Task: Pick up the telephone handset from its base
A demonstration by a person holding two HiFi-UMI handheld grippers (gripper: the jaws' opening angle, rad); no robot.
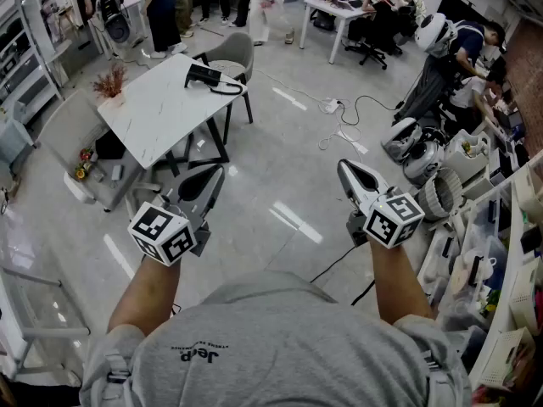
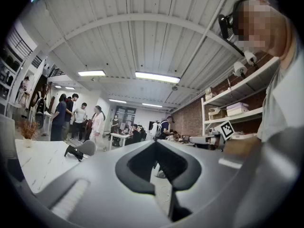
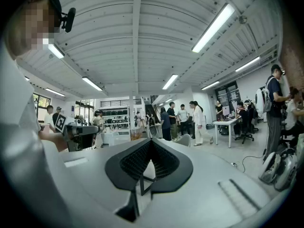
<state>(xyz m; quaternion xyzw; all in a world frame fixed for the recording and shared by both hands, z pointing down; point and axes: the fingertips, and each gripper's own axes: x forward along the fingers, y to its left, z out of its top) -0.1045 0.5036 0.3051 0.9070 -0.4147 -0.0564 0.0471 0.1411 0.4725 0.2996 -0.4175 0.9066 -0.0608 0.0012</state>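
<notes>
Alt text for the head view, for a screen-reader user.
Seen from above, a person holds the left gripper and right gripper out level over a grey floor, both shut and empty. Ahead on the left, a black telephone lies on a white table, well beyond both grippers; people stand further back.

An open-plan, lab-like office: people (image 1: 376,19) work at a white rectangular desk (image 1: 327,11), black cables (image 1: 335,263) trail over the pale polished floor (image 1: 280,168), cluttered white shelves (image 1: 509,253) line one side, long strip lights (image 3: 213,27) overhead

Glossy polished floor (image 1: 280,168), smooth marble-look table (image 1: 161,108), matt plastic telephone (image 1: 204,76).
</notes>
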